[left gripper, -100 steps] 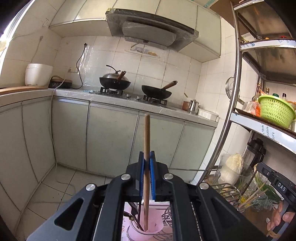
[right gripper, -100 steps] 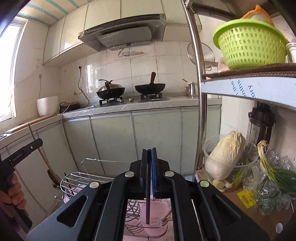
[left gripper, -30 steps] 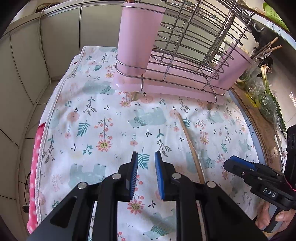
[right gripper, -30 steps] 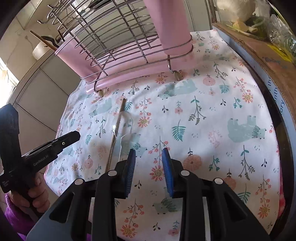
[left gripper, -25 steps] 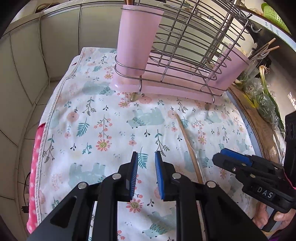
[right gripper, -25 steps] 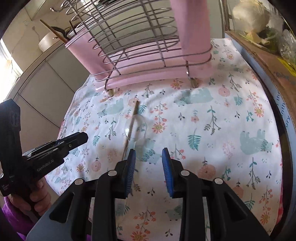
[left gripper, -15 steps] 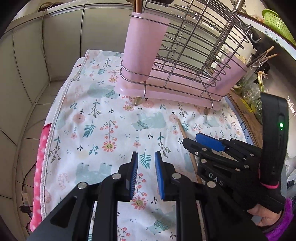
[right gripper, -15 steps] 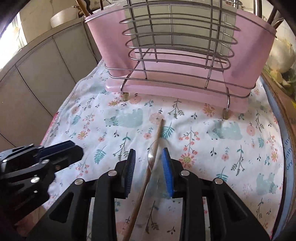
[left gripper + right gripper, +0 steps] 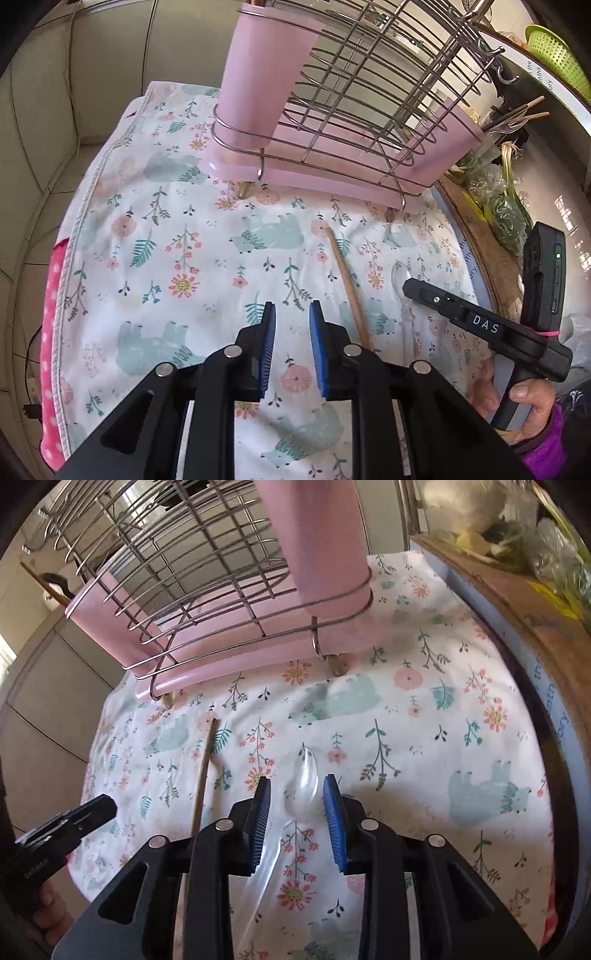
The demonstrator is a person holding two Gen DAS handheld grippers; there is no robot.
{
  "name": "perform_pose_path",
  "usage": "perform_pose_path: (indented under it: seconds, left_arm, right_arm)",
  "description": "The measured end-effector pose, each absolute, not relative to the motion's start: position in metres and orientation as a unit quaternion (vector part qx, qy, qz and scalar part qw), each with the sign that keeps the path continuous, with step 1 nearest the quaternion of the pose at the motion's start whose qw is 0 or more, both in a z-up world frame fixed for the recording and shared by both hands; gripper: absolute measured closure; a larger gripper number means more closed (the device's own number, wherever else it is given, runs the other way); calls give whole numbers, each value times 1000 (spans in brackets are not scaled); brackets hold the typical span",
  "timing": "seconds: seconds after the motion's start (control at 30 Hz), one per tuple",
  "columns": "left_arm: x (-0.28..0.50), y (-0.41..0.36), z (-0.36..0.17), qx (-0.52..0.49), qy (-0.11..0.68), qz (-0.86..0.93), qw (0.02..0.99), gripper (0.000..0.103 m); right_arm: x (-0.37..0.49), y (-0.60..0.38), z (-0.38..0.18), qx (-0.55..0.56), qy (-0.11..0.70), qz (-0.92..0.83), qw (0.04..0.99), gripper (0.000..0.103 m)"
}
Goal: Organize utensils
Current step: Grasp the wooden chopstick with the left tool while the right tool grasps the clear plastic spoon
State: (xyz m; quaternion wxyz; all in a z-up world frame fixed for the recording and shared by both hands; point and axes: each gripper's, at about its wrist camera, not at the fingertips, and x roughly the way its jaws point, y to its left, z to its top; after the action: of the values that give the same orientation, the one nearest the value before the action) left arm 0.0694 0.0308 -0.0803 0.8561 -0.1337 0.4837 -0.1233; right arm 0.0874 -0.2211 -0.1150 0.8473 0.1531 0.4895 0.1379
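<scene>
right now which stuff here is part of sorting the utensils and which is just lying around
Part of the job:
- clear plastic spoon
- wooden chopstick
- pink utensil cups on the wire rack

Just lying about:
- floral cloth
- bagged greens
- green basket

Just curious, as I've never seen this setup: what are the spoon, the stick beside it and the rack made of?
Spoon: probably clear plastic; the cloth's print shows through it. Stick: likely wood or bamboo, matte tan. Rack: shiny metal wire, with pink, seemingly plastic cups and tray.
</scene>
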Motion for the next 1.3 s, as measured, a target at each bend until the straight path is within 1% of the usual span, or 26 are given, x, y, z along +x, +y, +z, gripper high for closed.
perform_pose_path:
  seconds: [0.13, 0.23, 0.4, 0.57, 0.67, 0.7, 0.73, 0.83, 1.0, 1.3]
  left_arm:
    - [90, 15, -78, -158, 510, -156, 831, 86]
    - [112, -2, -81, -152, 535, -160, 816, 86]
    - [145, -30, -94, -109, 571, -136, 803, 86]
    - [166, -44, -113, -94, 605, -103, 784, 86]
    - [170, -49, -113, -81, 609, -90, 784, 87]
    - [171, -48, -114, -78, 610, -85, 784, 90]
    - [171, -49, -113, -70, 610, -80, 786, 94]
    - [171, -53, -113, -57, 604, -77, 791, 98]
    - [167, -51, -110, -83, 598, -85, 793, 98]
    - [153, -55, -104, -82, 587, -91, 800, 98]
  right_arm:
    - [84, -244, -125, 232, 500, 160, 819, 73]
    - [82, -251, -134, 260, 503, 172, 806, 73]
    - [79, -253, -136, 259, 497, 188, 807, 73]
    - [79, -252, -137, 246, 491, 199, 812, 73]
    - [80, -250, -138, 242, 490, 203, 813, 73]
    - [80, -250, -137, 240, 490, 203, 813, 73]
    - [82, -248, -137, 237, 491, 202, 814, 73]
    - [86, -243, -133, 224, 499, 200, 813, 73]
    - [101, -237, -135, 252, 508, 228, 791, 73]
    - [124, -242, -147, 292, 526, 250, 759, 73]
